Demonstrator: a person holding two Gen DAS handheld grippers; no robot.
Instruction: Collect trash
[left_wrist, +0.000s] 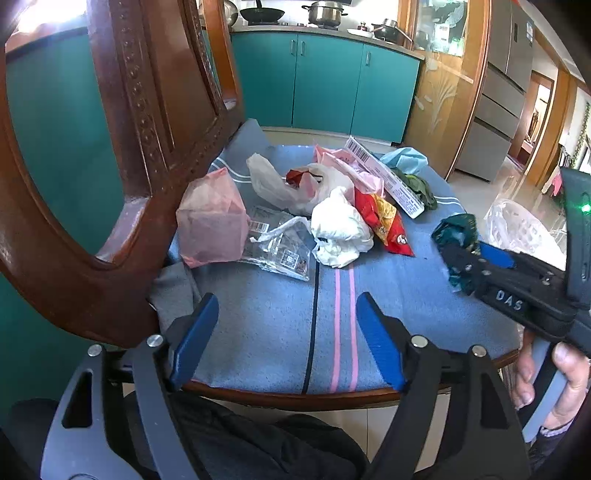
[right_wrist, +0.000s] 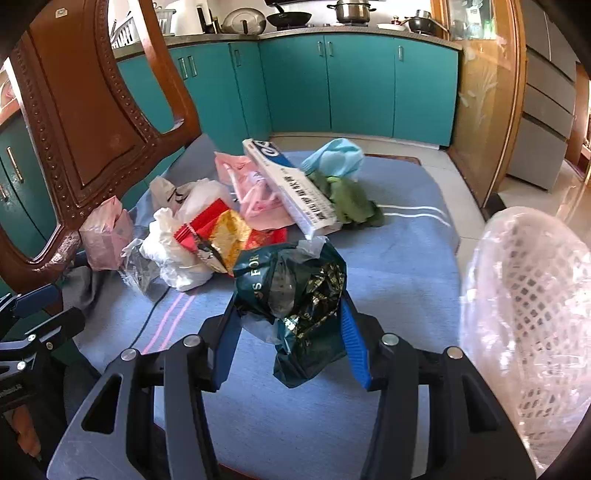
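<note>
From where I sit, the left gripper (left_wrist: 286, 341) hangs over the near edge of the table (left_wrist: 258, 332), its fingers (left_wrist: 195, 338) spread wide with nothing between them, just bare blue cloth. At its ten o'clock leans a carved wooden chair back (left_wrist: 147, 147), and just beside that sits a pink bag (left_wrist: 212, 218). Toward twelve o'clock lies the main heap: a clear wrapper (left_wrist: 280, 243), a crumpled white bag (left_wrist: 340, 229), a red snack packet (left_wrist: 384, 225) and a long pink box (left_wrist: 384, 177), all touching or overlapping.

Moving right, the right gripper (right_wrist: 291, 328) has a dark green printed bag (right_wrist: 295, 288) between its fingers (right_wrist: 352, 339). Both blue pads press into its crumpled sides, so I read this as a grasp, and the bag looks to be carried clear of the cloth, though I can't be certain it is fully lifted. At three o'clock from it stands a white mesh basket lined with clear plastic (right_wrist: 535, 317), off the table's right edge.

I judge the step in hand to be carrying this bag to the basket. Next I'd swing right until the bag hangs over the basket's mouth, then let go; the loose tail could snag the rim.
</note>
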